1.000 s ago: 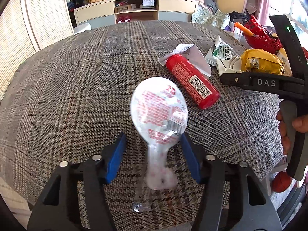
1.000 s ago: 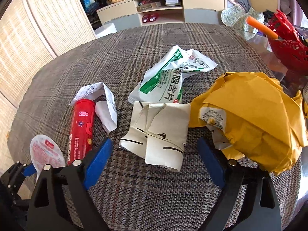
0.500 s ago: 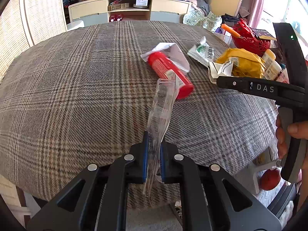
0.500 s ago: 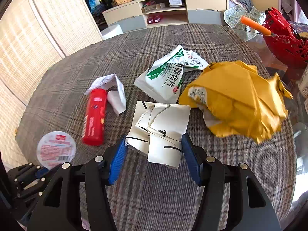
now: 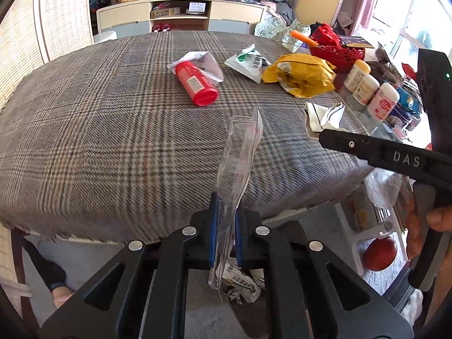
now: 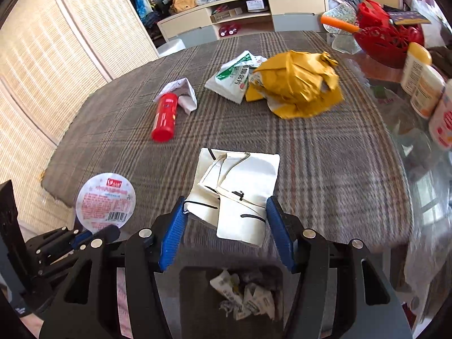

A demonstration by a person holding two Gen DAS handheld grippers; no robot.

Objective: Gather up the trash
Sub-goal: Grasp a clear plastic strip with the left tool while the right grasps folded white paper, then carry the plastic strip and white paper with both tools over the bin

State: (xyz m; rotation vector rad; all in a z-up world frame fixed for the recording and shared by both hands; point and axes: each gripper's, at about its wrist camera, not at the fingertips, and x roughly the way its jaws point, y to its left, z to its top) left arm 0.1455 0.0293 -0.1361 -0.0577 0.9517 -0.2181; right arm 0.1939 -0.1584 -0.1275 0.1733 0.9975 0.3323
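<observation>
My left gripper (image 5: 225, 226) is shut on a clear plastic lid with a red-printed round label (image 5: 238, 166), held edge-on off the table's front edge; the lid's face shows in the right wrist view (image 6: 106, 199). My right gripper (image 6: 224, 227) is shut on a folded white paper packet with black lines (image 6: 240, 186), held above the front edge. A red tube (image 5: 196, 83) beside crumpled white paper (image 5: 207, 62), a green-and-white sachet (image 6: 233, 77) and a crumpled yellow bag (image 6: 296, 84) lie on the plaid tablecloth (image 5: 99, 118).
A dark bin with crumpled paper scraps (image 6: 243, 296) sits on the floor below the grippers. White bottles (image 6: 423, 84) and a red basket (image 6: 384, 38) stand at the table's right. A stool (image 5: 364, 226) and a ball (image 5: 380, 252) are beyond the table's right edge.
Both grippers pulled back toward the table's front edge and over the bin. The left still holds the lid. The right closed on the white packet and carried it back with it.
</observation>
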